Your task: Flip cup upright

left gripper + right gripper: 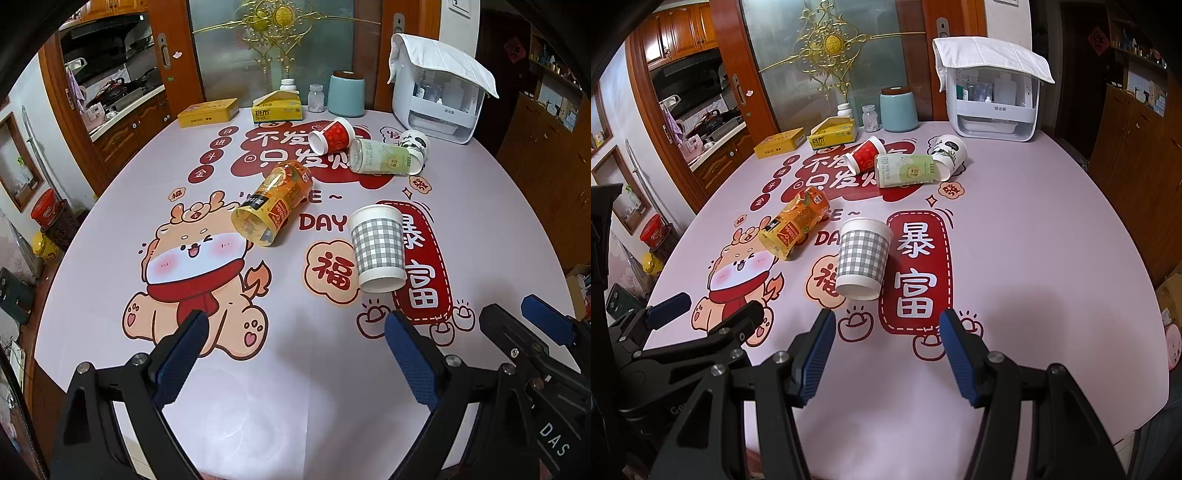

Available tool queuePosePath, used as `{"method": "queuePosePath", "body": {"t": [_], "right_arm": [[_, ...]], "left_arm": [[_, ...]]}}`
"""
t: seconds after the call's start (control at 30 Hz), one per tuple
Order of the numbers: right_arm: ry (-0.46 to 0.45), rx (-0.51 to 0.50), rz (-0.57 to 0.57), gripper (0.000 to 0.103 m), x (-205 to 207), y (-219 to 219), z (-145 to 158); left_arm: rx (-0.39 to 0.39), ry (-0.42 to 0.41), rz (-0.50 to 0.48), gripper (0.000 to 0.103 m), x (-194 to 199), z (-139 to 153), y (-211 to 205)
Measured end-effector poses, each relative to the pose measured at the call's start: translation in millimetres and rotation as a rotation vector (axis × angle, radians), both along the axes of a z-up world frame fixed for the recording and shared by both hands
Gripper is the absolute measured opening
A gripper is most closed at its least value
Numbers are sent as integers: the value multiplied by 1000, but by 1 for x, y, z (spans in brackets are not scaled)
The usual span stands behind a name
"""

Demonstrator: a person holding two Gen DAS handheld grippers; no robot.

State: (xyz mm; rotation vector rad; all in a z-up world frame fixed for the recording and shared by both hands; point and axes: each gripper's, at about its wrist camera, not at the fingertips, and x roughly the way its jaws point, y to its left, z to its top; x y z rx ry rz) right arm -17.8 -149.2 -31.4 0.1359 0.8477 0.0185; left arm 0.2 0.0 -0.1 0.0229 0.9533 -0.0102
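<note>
A grey-checked paper cup point(377, 247) point(863, 255) lies on its side in the middle of the table, its base toward me. An orange cup point(272, 203) point(793, 226) lies on its side to its left. Farther back, a red cup point(332, 136) point(866, 154), a pale green cup point(384, 157) point(907, 170) and a white panda cup point(416, 144) point(948, 150) lie tipped together. My left gripper point(295, 347) is open and empty above the near table. My right gripper point(886, 350) is open and empty just short of the checked cup. Each gripper shows in the other's view.
The table wears a pink cartoon cloth point(258, 387) point(1034, 277). At the back stand two yellow boxes point(207, 113) point(833, 133), a small jar point(316, 98), a teal canister point(346, 94) point(898, 109) and a white organiser under a cloth point(439, 92) point(993, 96). Wooden cabinets flank the table.
</note>
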Motion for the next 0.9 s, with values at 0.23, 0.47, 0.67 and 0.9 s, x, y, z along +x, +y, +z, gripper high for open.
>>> {"method": "queuePosePath", "body": {"t": [0.23,0.47,0.67,0.9], "right_arm": [[-1,2,0,59,0,0,0],[-1,4,0,59,0,0,-1],[-4,5,-6,59,-2,0,-3],[-7,6,-5,59,-2,-1,-2]], "left_arm": [[1,-2,1,95,0,0,0],[0,-1,0,95,0,0,0],[-1,-6,-3,95,-1,0,3],[-1,-7,-3,95,-3,2,4]]}}
